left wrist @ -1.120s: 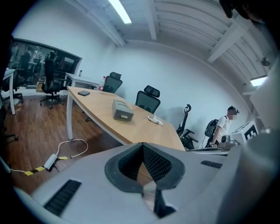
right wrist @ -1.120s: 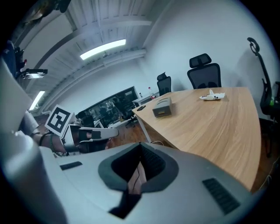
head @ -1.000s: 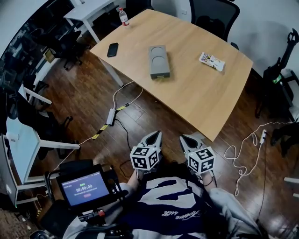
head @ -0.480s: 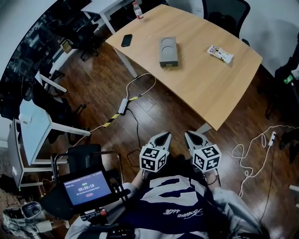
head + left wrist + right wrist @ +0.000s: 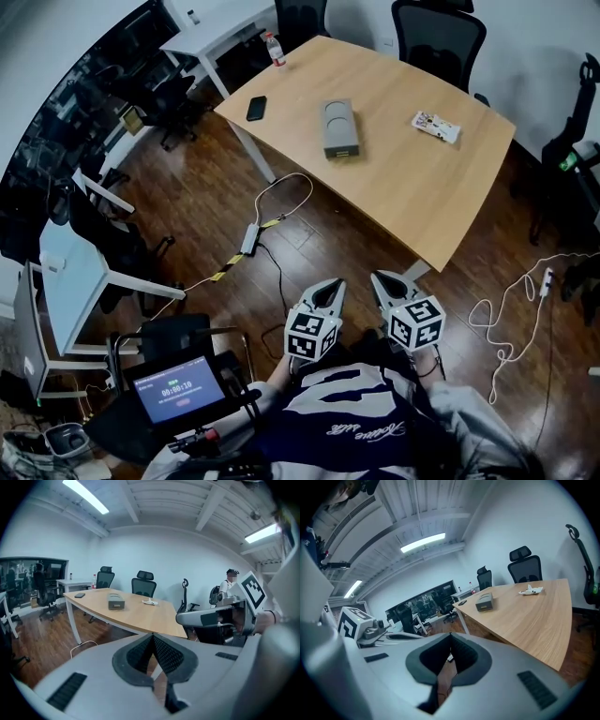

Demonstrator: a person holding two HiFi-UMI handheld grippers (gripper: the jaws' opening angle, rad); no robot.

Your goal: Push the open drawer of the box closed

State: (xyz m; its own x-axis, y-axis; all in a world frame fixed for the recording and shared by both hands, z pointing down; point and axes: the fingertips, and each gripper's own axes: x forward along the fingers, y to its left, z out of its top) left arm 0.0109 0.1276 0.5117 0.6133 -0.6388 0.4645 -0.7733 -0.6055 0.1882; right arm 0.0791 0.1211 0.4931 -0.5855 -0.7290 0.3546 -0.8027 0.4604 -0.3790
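Wooden table (image 5: 412,187) stands far ahead. On it lies the grey box (image 5: 341,127), between a black phone (image 5: 256,108) on the left and a white packet (image 5: 436,126) on the right. Its drawer is too small to make out. The left gripper (image 5: 330,284) and right gripper (image 5: 382,278) hang near the person's body, jaws pressed together on nothing. Since a second ago only the head view has swung a little; the grippers have stayed low. I think the push has not begun.
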